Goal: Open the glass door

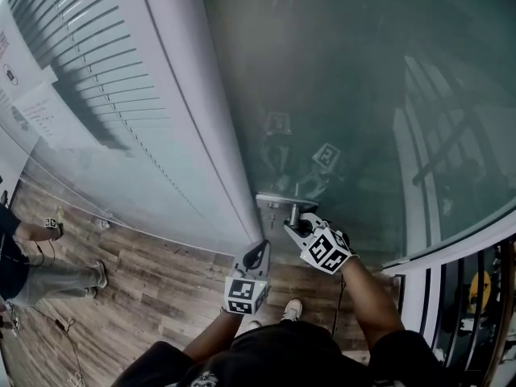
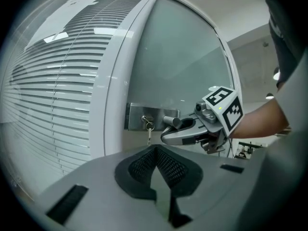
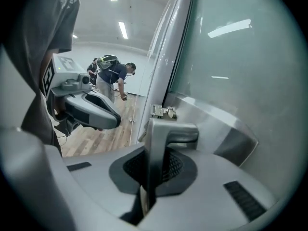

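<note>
Jaws of the right gripper [image 1: 303, 230] were clamped tight on the lever handle [image 3: 166, 134] of the glass door [image 1: 347, 95], and the part of the lever beyond the pads bent toward the pane. The handle sat at the door's left edge, just beside the white frame [image 1: 201, 111]. It was mounted on a steel lock plate [image 2: 137, 115], where a key [image 2: 147, 127] hung from the cylinder. Its long axis ran roughly level along the face of the door, from the spindle by the plate out to the right, away from the frame. The right gripper reached in from that side and pointed back toward the frame. The left gripper [image 1: 260, 254] hung just below on the frame side, jaws together on nothing, near the handle but apart from it. By this layout, the right hand looked placed to press the lever down and swing the door.
</note>
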The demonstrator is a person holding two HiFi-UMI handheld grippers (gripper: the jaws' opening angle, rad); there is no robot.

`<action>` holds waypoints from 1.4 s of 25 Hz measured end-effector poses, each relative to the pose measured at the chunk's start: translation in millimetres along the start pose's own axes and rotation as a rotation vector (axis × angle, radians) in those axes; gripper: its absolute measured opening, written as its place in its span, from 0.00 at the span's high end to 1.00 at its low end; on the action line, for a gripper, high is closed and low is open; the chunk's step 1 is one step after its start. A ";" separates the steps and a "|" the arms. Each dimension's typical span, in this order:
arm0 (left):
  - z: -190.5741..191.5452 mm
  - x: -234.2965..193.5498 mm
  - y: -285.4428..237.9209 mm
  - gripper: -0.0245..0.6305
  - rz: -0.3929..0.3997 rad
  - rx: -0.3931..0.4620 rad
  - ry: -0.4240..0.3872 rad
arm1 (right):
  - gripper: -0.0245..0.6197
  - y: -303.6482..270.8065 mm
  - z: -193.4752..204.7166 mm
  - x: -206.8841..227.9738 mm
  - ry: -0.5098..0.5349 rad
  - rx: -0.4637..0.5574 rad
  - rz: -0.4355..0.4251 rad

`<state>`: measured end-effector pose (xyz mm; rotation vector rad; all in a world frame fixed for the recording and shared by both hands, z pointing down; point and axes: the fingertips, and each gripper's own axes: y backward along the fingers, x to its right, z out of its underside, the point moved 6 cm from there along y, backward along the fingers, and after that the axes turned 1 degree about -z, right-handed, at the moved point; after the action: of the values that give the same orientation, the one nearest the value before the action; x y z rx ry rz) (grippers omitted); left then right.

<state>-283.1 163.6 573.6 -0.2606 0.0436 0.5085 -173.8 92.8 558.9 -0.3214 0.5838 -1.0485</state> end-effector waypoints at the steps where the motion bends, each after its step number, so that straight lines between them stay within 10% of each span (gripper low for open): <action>1: 0.6 -0.4 -3.3 0.96 -0.007 0.012 -0.005 | 0.94 -0.7 0.3 1.3 0.001 -0.001 -0.003; 15: -14.7 9.9 -53.9 0.96 -0.135 0.069 -0.068 | 0.94 -5.3 11.8 44.7 -0.025 -0.012 0.008; 35: -28.7 22.1 -189.0 0.96 -0.108 -0.035 -0.029 | 0.94 -40.8 54.6 190.4 -0.132 -0.047 0.109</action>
<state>-171.1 7.8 588.1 -0.2880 -0.0077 0.4060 -100.5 -95.5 567.3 -0.3930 0.5028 -0.9027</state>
